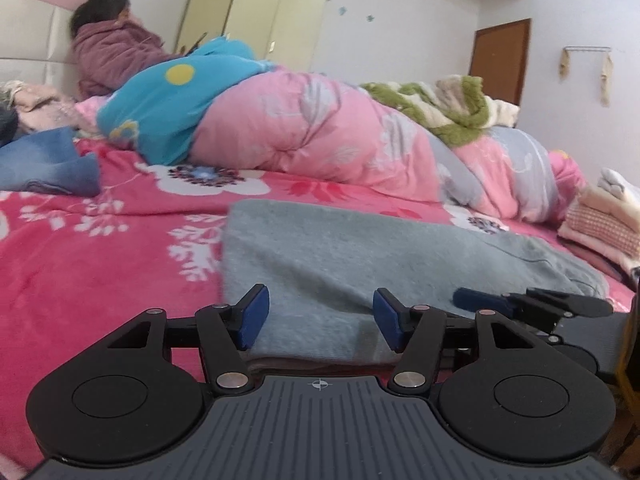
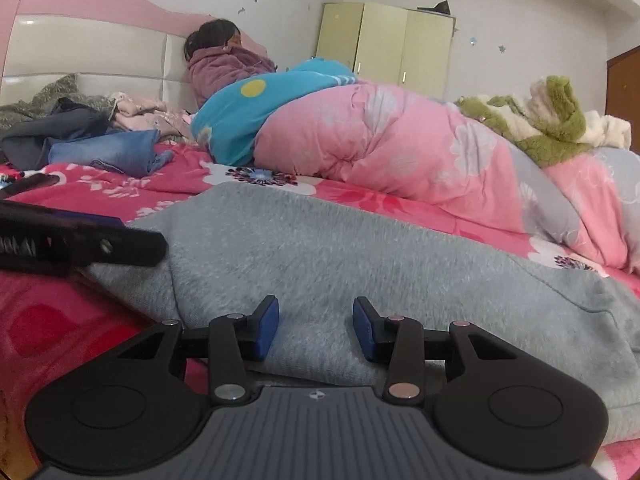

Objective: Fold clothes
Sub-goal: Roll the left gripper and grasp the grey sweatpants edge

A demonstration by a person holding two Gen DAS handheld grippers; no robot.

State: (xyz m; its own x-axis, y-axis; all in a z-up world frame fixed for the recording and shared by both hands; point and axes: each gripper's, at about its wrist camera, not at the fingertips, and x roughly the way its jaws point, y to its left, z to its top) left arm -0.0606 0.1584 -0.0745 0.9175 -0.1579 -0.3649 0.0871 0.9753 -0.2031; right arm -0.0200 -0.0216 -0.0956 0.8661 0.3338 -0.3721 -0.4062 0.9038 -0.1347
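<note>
Left wrist view: left gripper jaws apart at near edge of grey sweatshirt.
Right gripper: jaws apart, empty.
Progress: sweatshirt lies flat on bed, partly doubled; fold stage undetermined.

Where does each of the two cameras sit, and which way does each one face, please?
Left wrist: on the left tool, low at the bed's near edge, facing across the grey garment toward the quilts; its own open fingers show, with the right tool at right.
Right wrist: on the right tool, facing the same way over the grey garment; its open fingers show, with the left tool at left.
Shared: the garment, pink quilt, blue jeans, wardrobe and a seated person.
</note>
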